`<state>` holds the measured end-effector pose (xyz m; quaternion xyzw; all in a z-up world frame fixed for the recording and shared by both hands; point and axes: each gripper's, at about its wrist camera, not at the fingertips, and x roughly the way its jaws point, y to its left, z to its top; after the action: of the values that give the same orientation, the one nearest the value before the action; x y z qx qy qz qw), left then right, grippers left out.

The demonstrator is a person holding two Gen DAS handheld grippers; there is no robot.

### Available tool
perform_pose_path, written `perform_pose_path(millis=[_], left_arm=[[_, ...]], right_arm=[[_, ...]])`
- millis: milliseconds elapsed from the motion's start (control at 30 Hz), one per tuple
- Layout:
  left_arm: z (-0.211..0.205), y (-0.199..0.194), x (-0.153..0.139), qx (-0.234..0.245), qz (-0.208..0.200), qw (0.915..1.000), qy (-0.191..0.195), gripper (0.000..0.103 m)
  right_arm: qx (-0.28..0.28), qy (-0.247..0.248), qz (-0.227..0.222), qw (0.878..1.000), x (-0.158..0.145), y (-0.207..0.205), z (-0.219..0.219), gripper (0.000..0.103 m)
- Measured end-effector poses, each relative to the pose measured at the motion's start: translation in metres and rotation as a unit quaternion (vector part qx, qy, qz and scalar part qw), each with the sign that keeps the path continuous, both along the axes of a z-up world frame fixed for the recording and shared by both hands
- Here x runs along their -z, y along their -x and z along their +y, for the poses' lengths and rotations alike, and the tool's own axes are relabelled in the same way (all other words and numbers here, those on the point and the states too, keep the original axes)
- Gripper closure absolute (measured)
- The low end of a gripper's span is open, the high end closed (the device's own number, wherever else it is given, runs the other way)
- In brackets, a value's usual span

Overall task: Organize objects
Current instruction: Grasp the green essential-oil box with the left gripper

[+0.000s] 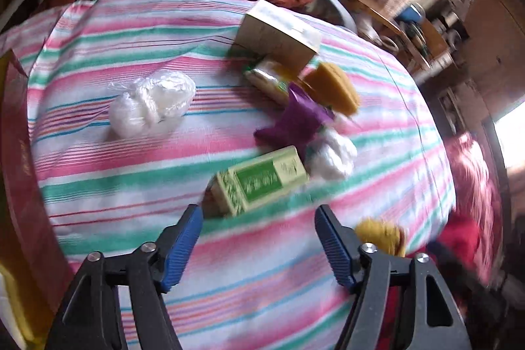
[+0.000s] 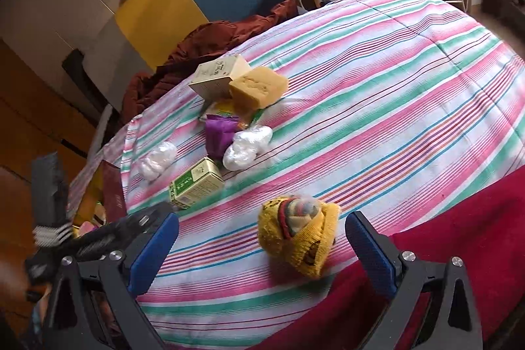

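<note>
Left hand-held gripper (image 1: 259,220) agape above green box (image 1: 259,179), right hand-held gripper (image 2: 262,233) likewise (both empty), striped cloth (image 2: 377,81)

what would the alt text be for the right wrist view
The open right gripper hovers over a yellow rolled sock bundle lying on a striped tablecloth. Farther back lie a green box, two clear plastic bags, a purple packet, a yellow sponge block and a cream carton.
</note>
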<state>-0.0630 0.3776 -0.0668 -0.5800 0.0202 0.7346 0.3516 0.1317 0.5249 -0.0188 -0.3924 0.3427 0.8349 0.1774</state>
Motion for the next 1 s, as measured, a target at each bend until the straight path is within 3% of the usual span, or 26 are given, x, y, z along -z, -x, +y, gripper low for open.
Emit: perform_pose_path(millis=[67, 367, 600, 700, 1000], left_arm=[[0.007, 0.006, 0.004, -0.012, -0.005, 0.9999, -0.002, 0.02], [0.036, 0.015, 0.028, -0.035, -0.007, 0.9987, 0.035, 0.02], [0.052, -0.002, 0.03, 0.024, 0.07, 0.9943, 0.076, 0.021], [0.041, -0.003, 0.03, 0.034, 0.078, 0.9947, 0.057, 0.025], [-0.001, -0.026, 0.027, 0.071, 0.114, 0.9901, 0.04, 0.025]], right_arm=[[-0.004, 0.004, 0.003, 1.0, 0.001, 0.0, 0.0, 0.001], [-0.009, 0.018, 0.016, 1.0, 0.001, -0.002, 0.002, 0.001], [-0.009, 0.019, 0.014, 1.0, 0.001, -0.002, 0.002, 0.001], [-0.01, 0.018, 0.011, 1.0, 0.001, -0.002, 0.001, 0.001], [-0.01, 0.015, -0.012, 1.0, 0.004, 0.002, 0.001, 0.001]])
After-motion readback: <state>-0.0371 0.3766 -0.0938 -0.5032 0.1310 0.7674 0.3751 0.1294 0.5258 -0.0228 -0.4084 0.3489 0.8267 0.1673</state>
